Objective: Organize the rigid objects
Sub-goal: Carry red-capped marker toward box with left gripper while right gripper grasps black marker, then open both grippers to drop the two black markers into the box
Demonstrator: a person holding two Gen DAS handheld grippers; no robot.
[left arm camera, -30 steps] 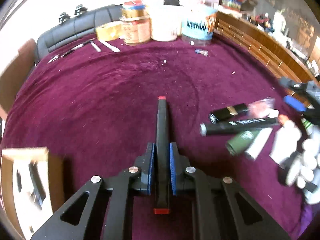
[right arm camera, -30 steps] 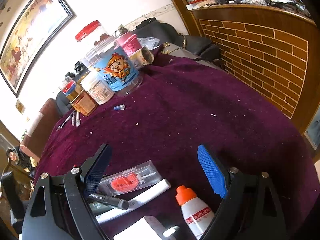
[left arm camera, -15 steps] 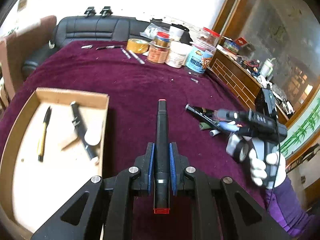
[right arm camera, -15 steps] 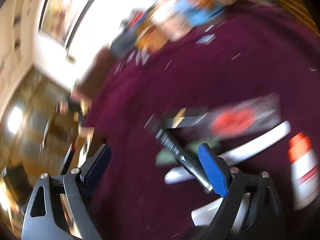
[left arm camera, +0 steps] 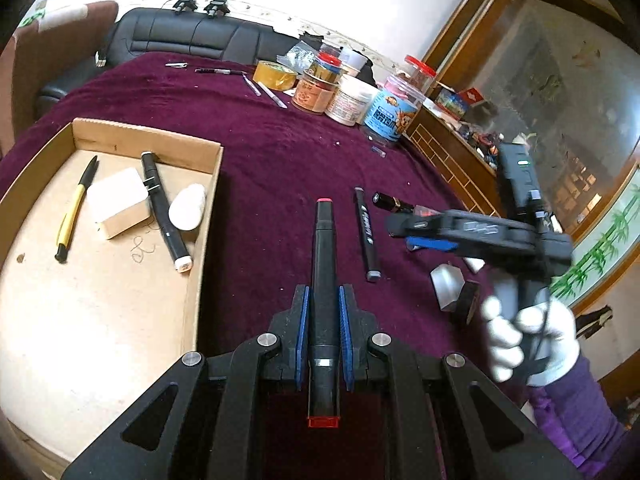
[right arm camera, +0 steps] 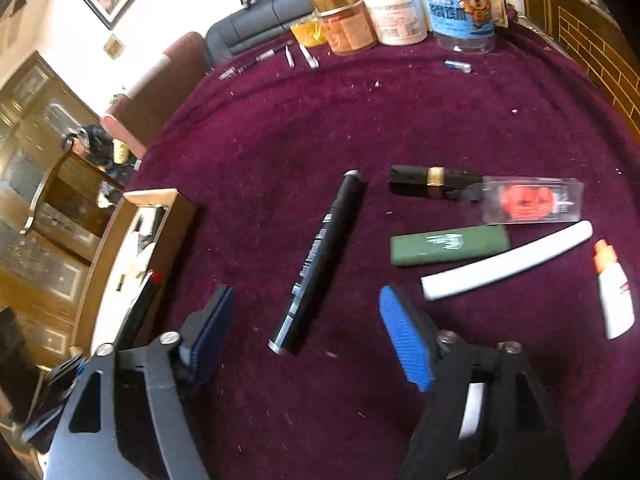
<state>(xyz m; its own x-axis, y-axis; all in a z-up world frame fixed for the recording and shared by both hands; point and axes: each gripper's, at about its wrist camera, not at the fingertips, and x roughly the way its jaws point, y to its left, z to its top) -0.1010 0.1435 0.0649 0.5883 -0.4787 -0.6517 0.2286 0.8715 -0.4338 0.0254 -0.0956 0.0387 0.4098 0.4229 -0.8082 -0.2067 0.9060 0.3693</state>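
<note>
My left gripper [left arm camera: 323, 312] is shut on a black marker with red ends [left arm camera: 323, 280], held above the purple cloth just right of the cardboard tray [left arm camera: 202, 248]. The tray holds a yellow pen [left arm camera: 74, 210], a wooden block [left arm camera: 118, 202], a black marker [left arm camera: 164, 210] and a white bottle [left arm camera: 186, 210]. My right gripper [right arm camera: 306, 328] is open and hovers over another black marker [right arm camera: 320, 260] lying on the cloth. It also shows in the left wrist view [left arm camera: 432, 236].
On the cloth to the right lie a black-and-gold tube [right arm camera: 434, 180], a clear packet with red contents [right arm camera: 528, 202], a green case [right arm camera: 448, 245], a white stick [right arm camera: 508, 266] and a white bottle with an orange cap [right arm camera: 614, 292]. Jars [right arm camera: 394, 8] stand at the far edge.
My left gripper carried the red-ended marker leftward until the tray came into view. My right gripper swung down and left over the pile to above the black marker.
</note>
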